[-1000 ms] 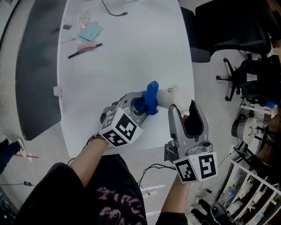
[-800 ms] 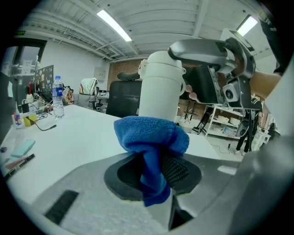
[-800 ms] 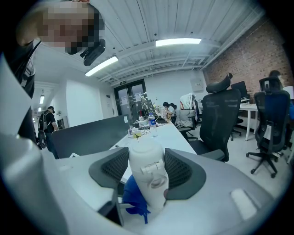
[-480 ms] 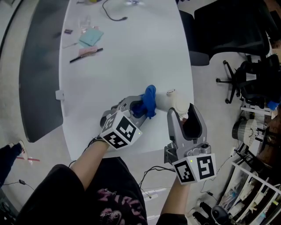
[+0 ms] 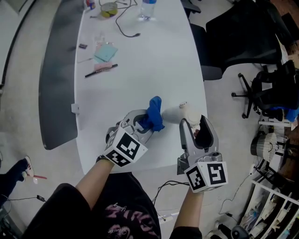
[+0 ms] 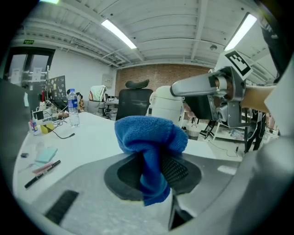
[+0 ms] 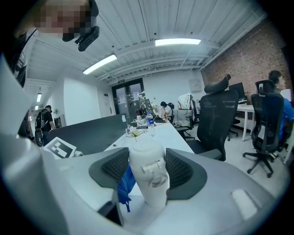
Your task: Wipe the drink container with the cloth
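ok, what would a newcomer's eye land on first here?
The bright blue cloth bunched in the left claw stands out, right beside the white drink container clamped in the right claw, over the near end of the white table. Beyond that there is only small clutter at the far end: a pen and a water bottle.

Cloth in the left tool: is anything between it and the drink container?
Nothing visible. The cloth, clamped in the left tool, sits right beside the drink container held in the right tool; they seem to touch.
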Available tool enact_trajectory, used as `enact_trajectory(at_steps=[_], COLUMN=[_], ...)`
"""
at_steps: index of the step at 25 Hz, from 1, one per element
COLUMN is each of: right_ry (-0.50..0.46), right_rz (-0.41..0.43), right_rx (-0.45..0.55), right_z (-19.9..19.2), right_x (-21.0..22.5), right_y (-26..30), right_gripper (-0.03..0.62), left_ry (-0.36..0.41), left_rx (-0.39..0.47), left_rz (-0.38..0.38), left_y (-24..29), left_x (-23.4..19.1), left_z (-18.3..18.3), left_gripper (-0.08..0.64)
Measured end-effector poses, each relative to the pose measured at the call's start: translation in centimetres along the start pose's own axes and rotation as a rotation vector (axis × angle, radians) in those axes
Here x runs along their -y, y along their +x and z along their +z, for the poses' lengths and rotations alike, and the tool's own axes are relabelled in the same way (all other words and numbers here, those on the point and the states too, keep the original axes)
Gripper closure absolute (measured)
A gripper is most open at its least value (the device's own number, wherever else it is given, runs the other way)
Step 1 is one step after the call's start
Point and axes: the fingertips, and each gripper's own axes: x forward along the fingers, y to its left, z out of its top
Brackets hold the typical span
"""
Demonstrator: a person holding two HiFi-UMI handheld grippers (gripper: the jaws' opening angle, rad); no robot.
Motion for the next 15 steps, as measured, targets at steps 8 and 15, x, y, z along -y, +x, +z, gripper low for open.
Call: enact_trajectory(at_steps=[8, 15], right_ry=[0.0, 0.026], right_rz=[-0.047, -0.08], right_rx=[0.04, 0.086], right_z=[0.5, 1.2], right_x=[-0.3, -0.8], right_y=[-0.5, -2.5], right_gripper=[0.336, 0.353], left_ry=[-0.003, 0.025], left_rx=[0.021, 0.037], left_rz=[0.03, 0.078], left_y=[-3.7, -6.6], left_x=[-0.1, -0.5], left_z=[0.9, 2.6], left_gripper=[0.457, 0.457])
